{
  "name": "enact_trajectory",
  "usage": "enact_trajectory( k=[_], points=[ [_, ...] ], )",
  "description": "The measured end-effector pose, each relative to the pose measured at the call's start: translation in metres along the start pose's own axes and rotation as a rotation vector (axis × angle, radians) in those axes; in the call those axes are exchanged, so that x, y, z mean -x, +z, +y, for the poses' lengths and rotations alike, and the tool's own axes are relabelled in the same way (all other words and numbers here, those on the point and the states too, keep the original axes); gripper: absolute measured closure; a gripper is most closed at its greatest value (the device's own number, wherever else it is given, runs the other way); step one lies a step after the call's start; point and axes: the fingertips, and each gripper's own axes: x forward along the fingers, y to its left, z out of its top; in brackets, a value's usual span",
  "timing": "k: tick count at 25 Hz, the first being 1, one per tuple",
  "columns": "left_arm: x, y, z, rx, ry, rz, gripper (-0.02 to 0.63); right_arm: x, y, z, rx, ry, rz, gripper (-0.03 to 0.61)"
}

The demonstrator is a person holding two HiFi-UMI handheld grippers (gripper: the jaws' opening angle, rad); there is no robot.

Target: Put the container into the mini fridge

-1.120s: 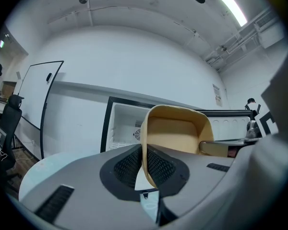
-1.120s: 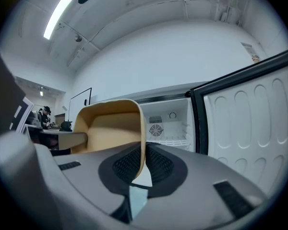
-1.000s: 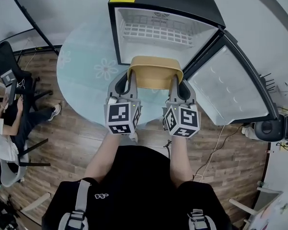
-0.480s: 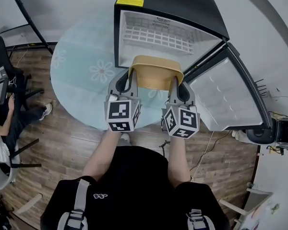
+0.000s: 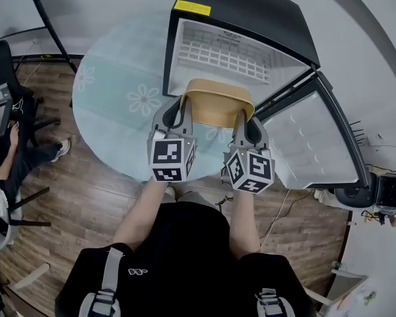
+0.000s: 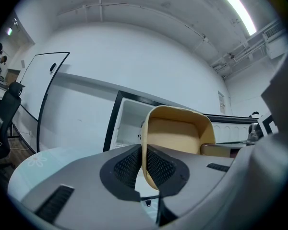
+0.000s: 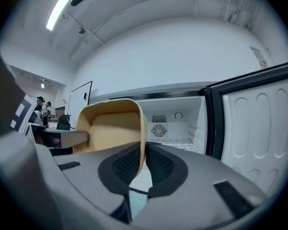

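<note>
Tan round-cornered plastic container [image 5: 217, 104] hangs in the air between the two grippers, just in front of the open mouth of the black mini fridge [image 5: 251, 12] and not yet inside it. The left gripper [image 5: 182, 108] has its jaws closed on the container's left wall, with the thin wall pinched between the dark ribbed pads. The right gripper [image 5: 242, 116] grips the right wall in the same way. Both grippers point roughly level toward the fridge. The fridge stands on a round pale glass counter [image 5: 112, 104] printed with white flowers, and its white-lined door [image 5: 313, 144] is swung wide to the right. A white wire shelf [image 5: 218, 50] lies inside the white compartment, and the right gripper view shows a small round fan grille [image 7: 158, 130] on the back wall. The container is over the counter, near the door's inner edge. A wood-plank floor [image 5: 99, 197] lies below, and a seated person [image 5: 20, 160] shows at the left edge of the head view.
</note>
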Motion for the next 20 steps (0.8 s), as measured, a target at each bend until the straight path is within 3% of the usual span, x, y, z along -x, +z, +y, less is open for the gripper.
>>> enact_trajectory(
  k=[7, 20],
  points=[
    [-0.003, 0.000, 0.010, -0.011, 0.008, 0.010, 0.595, -0.009, -0.002, 0.007, -0.004, 0.028, 0.002, 0.554],
    [-0.049, 0.012, -0.017, -0.055, -0.009, 0.009, 0.595, -0.033, 0.009, -0.037, -0.052, 0.019, -0.023, 0.552]
  ],
)
